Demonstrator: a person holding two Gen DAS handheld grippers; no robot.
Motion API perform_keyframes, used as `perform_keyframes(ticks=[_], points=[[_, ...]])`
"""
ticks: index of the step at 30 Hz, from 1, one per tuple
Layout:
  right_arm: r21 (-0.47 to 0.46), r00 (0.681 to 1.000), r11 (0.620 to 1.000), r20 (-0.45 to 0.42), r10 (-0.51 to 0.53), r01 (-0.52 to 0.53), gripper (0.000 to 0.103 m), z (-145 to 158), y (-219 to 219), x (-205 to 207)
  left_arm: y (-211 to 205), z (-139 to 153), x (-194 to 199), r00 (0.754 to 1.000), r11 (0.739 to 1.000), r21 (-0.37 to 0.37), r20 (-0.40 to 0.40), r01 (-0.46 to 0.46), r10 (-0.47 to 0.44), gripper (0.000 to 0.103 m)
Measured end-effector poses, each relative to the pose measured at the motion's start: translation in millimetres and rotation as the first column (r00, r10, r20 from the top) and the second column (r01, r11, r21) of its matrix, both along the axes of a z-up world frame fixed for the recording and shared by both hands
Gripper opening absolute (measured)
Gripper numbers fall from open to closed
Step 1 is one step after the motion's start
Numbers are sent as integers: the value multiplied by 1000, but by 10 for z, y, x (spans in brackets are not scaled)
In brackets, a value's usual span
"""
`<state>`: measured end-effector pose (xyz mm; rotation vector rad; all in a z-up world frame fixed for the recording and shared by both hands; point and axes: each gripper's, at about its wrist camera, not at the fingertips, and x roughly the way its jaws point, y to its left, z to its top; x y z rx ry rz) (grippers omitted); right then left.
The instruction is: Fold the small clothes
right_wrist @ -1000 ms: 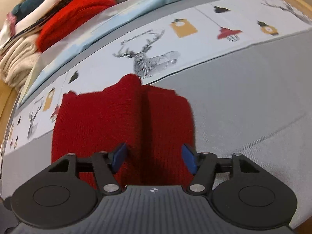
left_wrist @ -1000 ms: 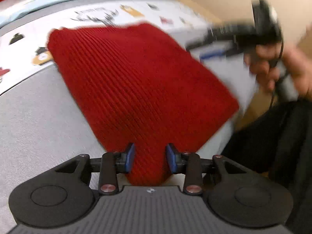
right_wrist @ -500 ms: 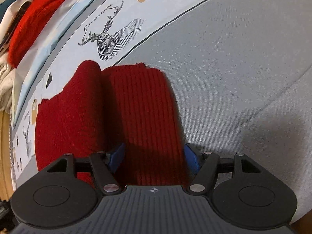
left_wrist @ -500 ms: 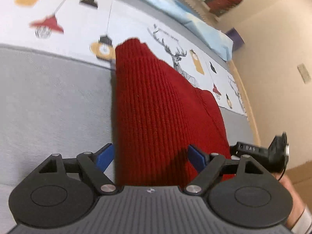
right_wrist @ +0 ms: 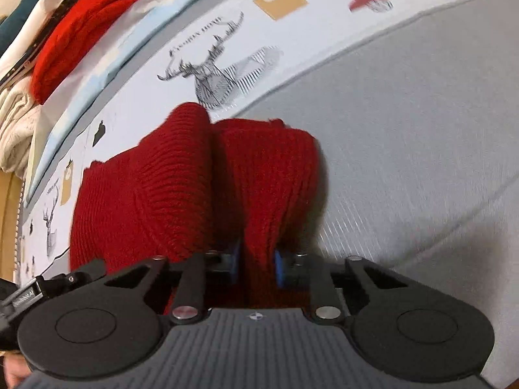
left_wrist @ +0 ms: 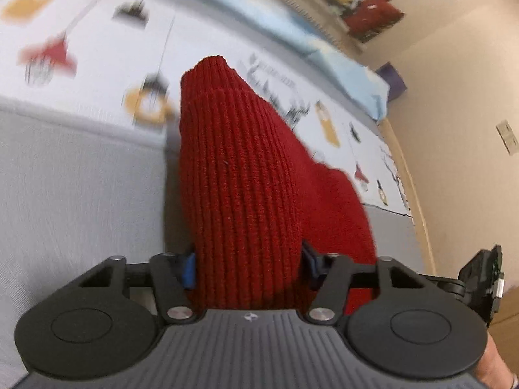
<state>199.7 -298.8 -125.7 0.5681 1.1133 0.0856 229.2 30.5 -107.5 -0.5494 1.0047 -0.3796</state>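
Left wrist view: the red knit garment (left_wrist: pixel 240 175) is seen on the bed (left_wrist: pixel 71 175), running from 6 o'clock up to 12 o'clock. One long side is already folded over into a thick roll. The left gripper (left_wrist: pixel 248 264) is closing, with that roll between the blue pads, which are touching it.

Right wrist view: the garment (right_wrist: pixel 194 188) is seen as two folded humps side by side. The right hump is pinched by the right gripper (right_wrist: pixel 256 267), which is closing tight on it. A pile of other clothes (right_wrist: pixel 65 32) is seen at 10 o'clock. More folding is probably left.
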Motion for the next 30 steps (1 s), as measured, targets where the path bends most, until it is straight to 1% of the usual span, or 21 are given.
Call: perform_keyframes(ticks=[2, 4, 6, 8, 10, 11, 12, 13, 14, 15, 16, 18, 19, 22, 23, 24, 26, 27, 28, 29, 30], points=[[-1, 1000, 1000, 30, -1, 1, 13, 49, 51, 21, 48, 194, -8, 998, 998, 63, 68, -1, -3, 61], [27, 997, 1000, 72, 4, -6, 13, 106, 132, 71, 122, 372, -10, 989, 989, 147, 146, -23, 1, 61], [62, 991, 998, 128, 24, -32, 13, 191, 280, 127, 259, 478, -7, 983, 983, 177, 183, -54, 21, 61], [71, 984, 996, 174, 44, -57, 13, 262, 487, 185, 445, 544, 25, 980, 980, 181, 193, -87, 51, 61], [90, 980, 994, 193, 46, -65, 13, 289, 667, 254, 644, 573, 53, 979, 976, 186, 187, -110, 75, 61], [95, 979, 993, 199, 52, -72, 13, 293, 773, 285, 736, 585, 53, 980, 973, 195, 181, -122, 87, 63], [93, 977, 992, 204, 61, -82, 13, 302, 860, 306, 804, 585, 67, 979, 967, 208, 173, -144, 108, 65], [88, 975, 992, 208, 71, -91, 13, 310, 944, 329, 877, 581, 69, 975, 959, 222, 170, -178, 142, 65], [81, 974, 992, 213, 77, -96, 16, 313, 1017, 351, 949, 590, 60, 968, 949, 229, 175, -216, 178, 65], [64, 974, 993, 213, 82, -97, 23, 318, 1084, 366, 1054, 608, 6, 958, 945, 215, 199, -248, 206, 65], [38, 974, 995, 212, 80, -90, 25, 329, 1153, 387, 1118, 636, -19, 953, 947, 191, 208, -260, 220, 65], [-23, 969, 997, 237, 75, -72, 38, 397, 1197, 355, 1214, 695, -67, 957, 959, 147, 194, -244, 214, 65], [-32, 965, 997, 251, 77, -71, 38, 440, 1194, 331, 1235, 712, -89, 960, 963, 137, 192, -233, 205, 65], [-15, 948, 994, 298, 112, -112, 38, 554, 1226, 284, 1236, 741, -196, 969, 968, 157, 181, -197, 168, 65], [4, 944, 990, 302, 135, -143, 42, 573, 1246, 268, 1244, 731, -248, 972, 968, 166, 173, -187, 158, 65], [21, 941, 983, 294, 167, -181, 50, 570, 1284, 256, 1222, 721, -282, 976, 969, 176, 163, -173, 144, 65], [36, 939, 965, 243, 243, -259, 55, 498, 1404, 227, 1196, 692, -359, 982, 970, 191, 144, -152, 125, 65], [35, 937, 954, 203, 286, -299, 53, 437, 1475, 206, 1174, 675, -393, 984, 969, 201, 134, -146, 120, 65], [16, 927, 938, 154, 341, -347, 45, 367, 1569, 175, 1164, 656, -428, 986, 968, 209, 121, -139, 115, 65], [-13, 915, 925, 142, 377, -379, 19, 346, 1643, 129, 1165, 627, -463, 988, 968, 211, 109, -134, 113, 65], [-39, 901, 914, 158, 404, -403, 19, 370, 1689, 97, 1166, 606, -492, 989, 969, 211, 93, -131, 113, 65]])
